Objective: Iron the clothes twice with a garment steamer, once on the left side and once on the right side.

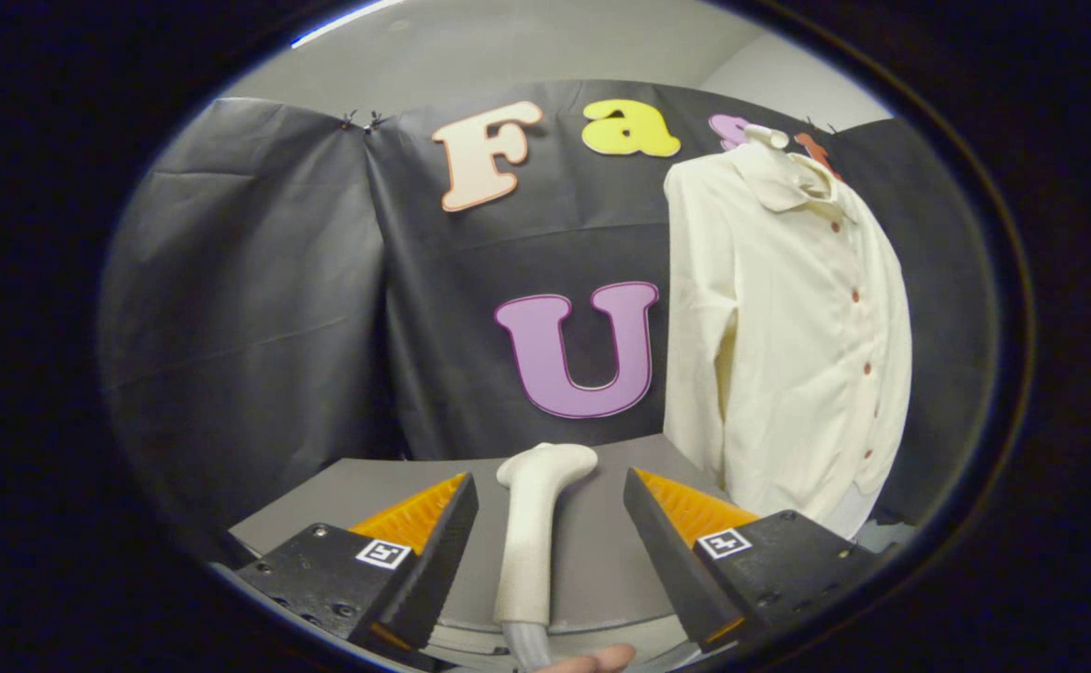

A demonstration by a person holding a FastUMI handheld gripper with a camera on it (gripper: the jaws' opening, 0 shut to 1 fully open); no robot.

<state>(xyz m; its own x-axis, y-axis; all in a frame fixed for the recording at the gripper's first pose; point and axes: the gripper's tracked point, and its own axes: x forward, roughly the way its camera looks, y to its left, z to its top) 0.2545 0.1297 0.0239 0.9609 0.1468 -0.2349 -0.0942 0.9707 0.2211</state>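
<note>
Black cloth walls the booth behind a grey counter [601, 551], and on that counter the work begins at the fingers [550, 551]. They stand wide apart, one either side of the garment steamer [534, 533], with clear gaps between each of them and its handle; neither presses on it. The steamer's pale handle runs almost straight away from the gripper, from six o'clock towards twelve, its head bending off to about one o'clock at the far end. A grey hose [528, 645] leaves the near end of the handle, and a fingertip of a person's hand [596, 660] shows just beside it at the very bottom.

So the long axis lies along the line of the fingers, not across it, which suits a closing grip on the handle's flanks.

Beyond the steamer, at about two o'clock from the fingers, a cream button-front shirt [788, 318] hangs upright on a form, near the back of the counter and well apart from the steamer. I judge that no ironing has begun: the handle must first be clamped, then carried up and rightward to the shirt.
</note>
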